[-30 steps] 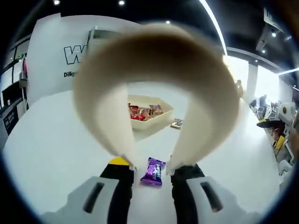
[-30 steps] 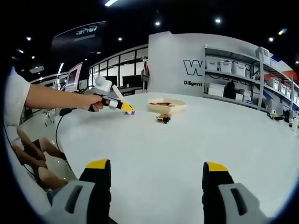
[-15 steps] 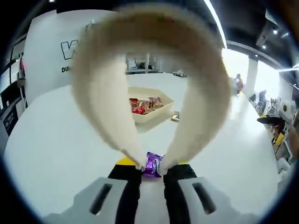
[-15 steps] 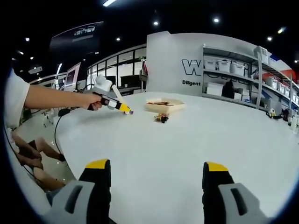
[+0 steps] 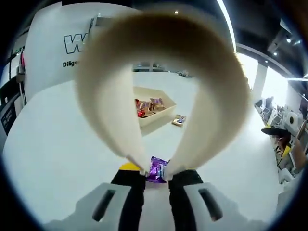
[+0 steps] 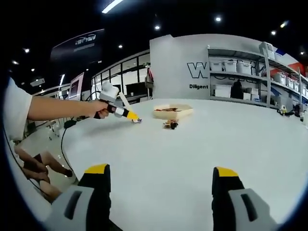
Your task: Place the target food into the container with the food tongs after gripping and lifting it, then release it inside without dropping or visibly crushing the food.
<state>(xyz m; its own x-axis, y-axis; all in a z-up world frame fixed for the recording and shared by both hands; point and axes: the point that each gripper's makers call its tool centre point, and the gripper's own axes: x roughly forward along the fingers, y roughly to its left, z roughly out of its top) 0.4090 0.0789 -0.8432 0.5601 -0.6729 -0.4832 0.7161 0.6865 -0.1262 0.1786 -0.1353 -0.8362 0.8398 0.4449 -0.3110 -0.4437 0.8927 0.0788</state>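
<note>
Candy (image 5: 157, 169) pinched in tongs (image 5: 159, 91), lifted just off table (image 5: 53, 144).
Left gripper (image 5: 156, 177) squeezed shut on tongs; right gripper (image 6: 159, 179) open, idle. Risked slipping before reaching far tray (image 5: 161, 114), or crushing if squeezed harder; stray candy (image 5: 179, 120) beside tray.

Readable text: just the wall lettering.
I'm seeing a big outlined "W" with small dark print "Diligent" under it on the white wall (image 6: 180, 67) in the right gripper view; my left gripper view catches the same wall (image 5: 53, 53), reading only "W" and "Dilige" before the tongs (image 5: 159, 82) cover it.
</note>
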